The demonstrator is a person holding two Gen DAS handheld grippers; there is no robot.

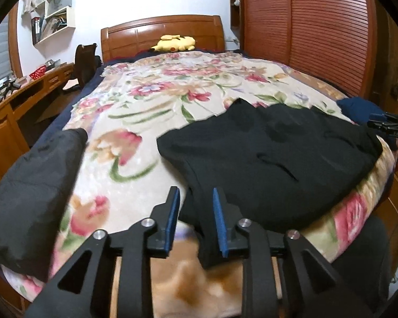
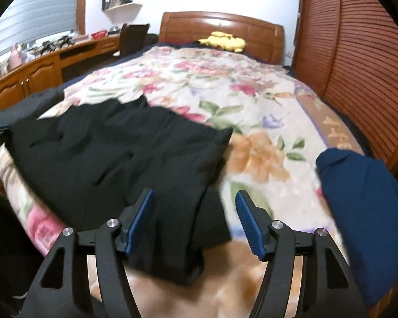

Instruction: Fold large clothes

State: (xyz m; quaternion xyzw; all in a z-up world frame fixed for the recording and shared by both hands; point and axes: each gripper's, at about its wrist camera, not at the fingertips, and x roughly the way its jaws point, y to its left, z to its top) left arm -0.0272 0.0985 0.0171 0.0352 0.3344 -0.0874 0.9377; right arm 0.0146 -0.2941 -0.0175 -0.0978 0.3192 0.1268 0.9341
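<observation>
the black garment (image 1: 273,159) lies folded on the floral blanket (image 1: 146,106) at the near edge of the bed, and both the left gripper (image 1: 196,220) and the right gripper (image 2: 193,220) hang over its near corners with jaws apart, gripping nothing. this fold looks just set down, though blur hides the edges. next likely calls for regripping to fold again or moving it beside the navy folded piece (image 2: 363,212).

Motion blur smears the floral blanket (image 2: 252,100) & black garment (image 2: 114,159) edges, navy garment (image 2: 363,212) is cut off at right, shelf items (image 1: 50,18) too small to ID.
</observation>
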